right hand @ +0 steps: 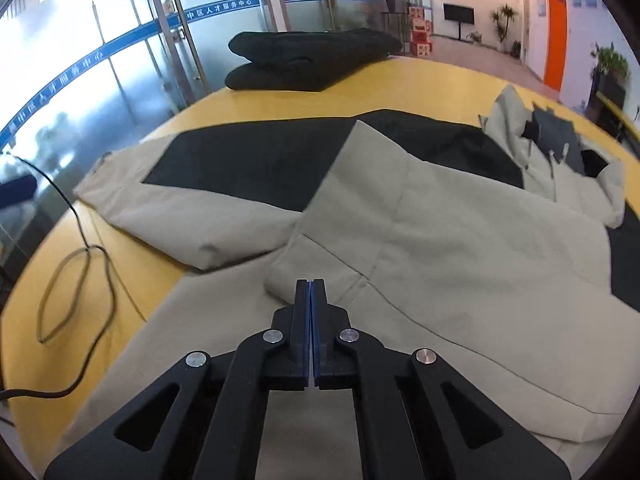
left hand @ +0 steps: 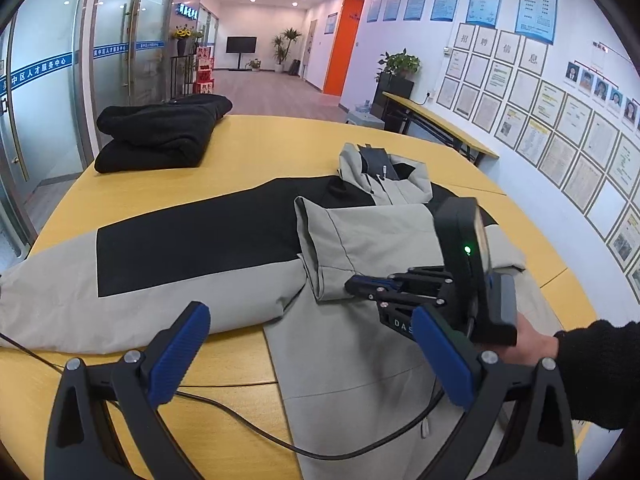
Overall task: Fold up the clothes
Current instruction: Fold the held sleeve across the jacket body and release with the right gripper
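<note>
A: Left wrist view first. What does it catch that the other misses?

B: The right gripper (left hand: 352, 285) from outside, with its green light, and the person's hand (left hand: 534, 346) in a black sleeve (left hand: 596, 368) gripping it. It also takes in the wall of framed notices (left hand: 532, 120) and the side table (left hand: 440, 124) beyond the yellow table (left hand: 260, 144). The left gripper (left hand: 316, 354) shows its blue pads (left hand: 182, 354) spread wide, nothing between them.

A: And the right wrist view?

B: A loose black cable (right hand: 80, 276) coiled on the yellow table, to the jacket's left. It also shows the right gripper (right hand: 310, 286) up close: jaws pressed together, pads meeting, and I cannot make out any cloth pinched between them.

A: Where is the jacket against that gripper?

B: The grey and black jacket (left hand: 192, 256) lies spread flat on the yellow table. One sleeve (right hand: 420, 220) is folded across the jacket's chest. The right gripper's tips sit at the edge of that folded sleeve's cuff, just touching or just above it; which, I cannot tell.

A: The other sleeve?

B: It stretches out to the jacket's left, flat on the yellow table. The hood (left hand: 384, 176) lies at the jacket's far end.

A: Anything else on the table?

B: A folded black garment (left hand: 160, 136) beyond the jacket, well apart from it, near the far left edge.
</note>
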`<state>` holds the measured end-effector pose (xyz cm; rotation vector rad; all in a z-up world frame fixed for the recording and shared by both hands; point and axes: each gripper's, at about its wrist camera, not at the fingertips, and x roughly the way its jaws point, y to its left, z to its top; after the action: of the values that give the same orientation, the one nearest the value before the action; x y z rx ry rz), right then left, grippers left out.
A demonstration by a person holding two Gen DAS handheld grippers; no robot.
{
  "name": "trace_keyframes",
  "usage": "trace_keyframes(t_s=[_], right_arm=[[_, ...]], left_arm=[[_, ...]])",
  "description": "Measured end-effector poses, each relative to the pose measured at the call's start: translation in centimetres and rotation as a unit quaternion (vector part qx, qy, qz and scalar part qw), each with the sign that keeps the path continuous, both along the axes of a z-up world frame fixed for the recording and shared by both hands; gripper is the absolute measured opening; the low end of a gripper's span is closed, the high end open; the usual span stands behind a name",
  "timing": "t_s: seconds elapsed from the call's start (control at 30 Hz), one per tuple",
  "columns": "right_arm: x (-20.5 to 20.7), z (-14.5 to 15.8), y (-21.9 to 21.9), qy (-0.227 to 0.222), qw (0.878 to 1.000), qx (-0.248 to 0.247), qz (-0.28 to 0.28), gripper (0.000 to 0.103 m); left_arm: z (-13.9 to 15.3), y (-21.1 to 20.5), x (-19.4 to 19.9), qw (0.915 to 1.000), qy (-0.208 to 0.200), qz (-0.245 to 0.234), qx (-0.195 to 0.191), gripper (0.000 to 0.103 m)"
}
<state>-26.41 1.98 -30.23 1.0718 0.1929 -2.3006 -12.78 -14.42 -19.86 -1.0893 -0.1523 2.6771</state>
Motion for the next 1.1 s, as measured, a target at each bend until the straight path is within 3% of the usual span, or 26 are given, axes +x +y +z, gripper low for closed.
trace_keyframes(t_s=[0.03,0.1,0.27,0.3,0.33,0.4,0.47,0.57,0.7,0.8,0.93,1.03,1.1], right_arm=[[-0.1,0.2,0.4,0.016,1.0,0.004,-0.008,0.039],[-0.1,0.6,0.7,0.053,0.998,0.016,-0.019,0.077],[0.9,-0.5,-1.7,0.058,0.992,0.103,0.046,0.076],[1.0,-0.9,-2.1,0.053,0.991,0.112,0.056,0.071],[0.8,-1.2,-2.4,0.05,0.99,0.116,0.06,0.06],[0.3,-1.8,-2.7,0.04,0.99,0.123,0.062,0.052],[-0.2,-1.7,-2.4,0.031,0.992,0.116,0.049,0.043],[-0.3,-1.1,-1.7,0.03,0.995,0.089,0.042,0.02],[0.8,0.5,-1.1,0.027,0.998,0.032,0.05,0.015],[1.5,-0.5,-1.9,0.012,0.998,0.031,0.06,0.017],[2.0,-1.2,-1.9,-0.015,0.998,0.01,0.055,0.033],[2.6,1.1,1.5,-0.027,0.998,-0.054,0.014,0.067],[3.5,3.1,5.4,-0.017,0.996,-0.083,-0.022,0.076]], left_arm=[[0.0,0.1,0.0,1.0,0.0,0.001,0.003,0.103],[0.0,0.2,0.1,1.0,0.002,0.003,0.003,0.103],[-0.8,0.4,0.2,1.0,-0.003,0.007,0.0,0.103],[-0.8,0.4,0.3,1.0,-0.003,0.007,0.001,0.103],[-0.9,0.4,0.3,1.0,-0.002,0.006,0.002,0.103],[-1.2,0.3,0.3,1.0,-0.003,0.002,0.001,0.103],[-1.6,0.1,0.2,1.0,-0.006,0.002,-0.005,0.103],[-1.7,-0.5,0.1,1.0,-0.005,0.0,-0.003,0.103],[-1.3,-1.2,0.1,1.0,0.004,-0.005,-0.001,0.103],[-1.3,-1.5,-0.2,0.9999,0.002,-0.016,0.003,0.103],[-1.4,-0.6,-1.0,0.9991,-0.003,-0.041,-0.007,0.103],[-1.9,0.5,-1.8,0.9982,-0.014,-0.056,-0.015,0.103],[-2.4,1.3,-2.5,0.9975,-0.023,-0.064,-0.02,0.103]])
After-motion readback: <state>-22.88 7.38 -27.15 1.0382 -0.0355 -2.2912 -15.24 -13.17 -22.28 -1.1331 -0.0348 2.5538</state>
